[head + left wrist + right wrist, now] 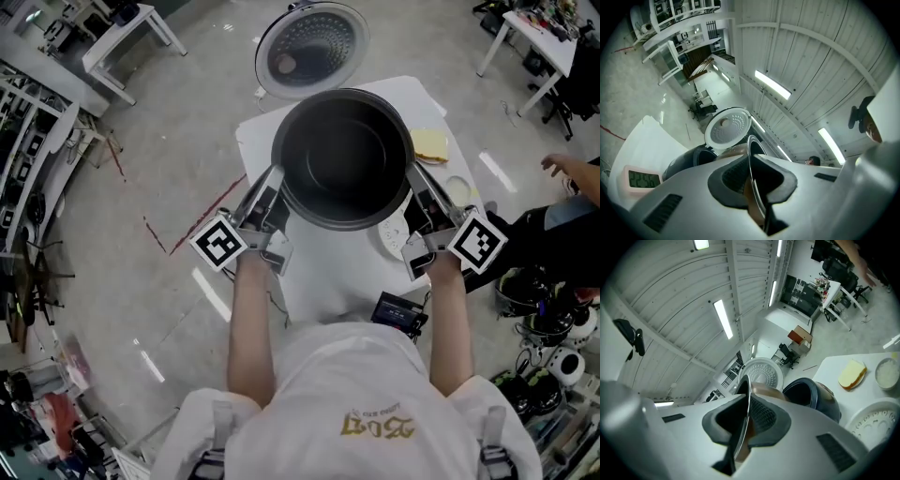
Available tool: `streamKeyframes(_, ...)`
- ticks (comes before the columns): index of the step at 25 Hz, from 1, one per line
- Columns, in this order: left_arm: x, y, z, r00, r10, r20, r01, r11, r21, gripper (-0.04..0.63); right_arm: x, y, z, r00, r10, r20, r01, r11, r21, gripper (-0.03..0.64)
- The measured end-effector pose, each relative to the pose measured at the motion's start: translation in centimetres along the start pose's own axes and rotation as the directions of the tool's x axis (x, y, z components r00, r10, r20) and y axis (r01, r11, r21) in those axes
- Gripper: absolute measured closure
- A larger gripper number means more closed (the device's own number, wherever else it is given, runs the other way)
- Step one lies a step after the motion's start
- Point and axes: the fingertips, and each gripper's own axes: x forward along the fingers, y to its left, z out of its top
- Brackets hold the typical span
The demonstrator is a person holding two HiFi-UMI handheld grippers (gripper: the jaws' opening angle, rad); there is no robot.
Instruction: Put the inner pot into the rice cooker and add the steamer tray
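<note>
Hand-held grippers: two, one at each side of the pot.
Left hand-held gripper [275, 185]: its jaws are clamped on the left rim of the pot; in the left gripper view [752, 174] the thin metal edge runs between the dark pads, one pad inside the wall and one outside.
Digital display [643, 179]: one, pale-cased with green digits, lying on the desk at the left of the left gripper view.
Desk [255, 139]: one, white, under the pot.
Inner pot [342, 155]: one, dark inside and empty, held level in the air above the desk between the two hand-held grippers, not in the cooker.
Rice cooker [689, 161]: one, dark body, on the desk beyond the pot, its cavity open; its round lid [312, 47] stands raised, perforated inner face showing.
Right hand-held gripper [413, 178]: pinched on the right rim of the pot; in the right gripper view [745, 420] the rim passes between the pads.
Steamer tray [876, 423]: one, white, round and perforated, lying on the desk to the right of the cooker, partly under the pot in the head view [392, 232].
Yellow slab [429, 145]: one, on the desk at the right.
Small round dish [459, 190]: one, just beside the yellow slab.
</note>
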Motion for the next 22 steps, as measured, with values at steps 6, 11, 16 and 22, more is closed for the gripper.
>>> streamKeyframes(6, 4.1, -0.2, 0.7, 0.999, -0.005, 0.045, 0.006, 1.0, -0.013, 0.546, 2.0, -2.3, 3.4, 0.998, 0.066, -0.001, -0.066, 0.995, 0.079, 0.577)
streamKeyframes(11, 7.7, -0.7, 1.6, 0.998, 0.018, 0.067, -0.019, 1.0, 0.02, 0.557, 3.9, -3.5, 6.8, 0.996, 0.083, -0.02, -0.082, 0.994, 0.068, 0.584)
streamKeyframes(16, 9.2, 0.5, 1.5, 0.996, 0.033, 0.081, -0.034, 0.999, 0.015, 0.555, 5.2, -5.6, 7.2, 0.995, 0.091, -0.039, -0.087, 0.992, 0.093, 0.584)
streamKeyframes(22, 11.9, 3.2, 1.8, 0.992, 0.087, 0.092, -0.088, 0.996, -0.002, 0.555, 8.2, -9.2, 8.0, 0.992, 0.088, -0.086, -0.076, 0.989, 0.127, 0.584)
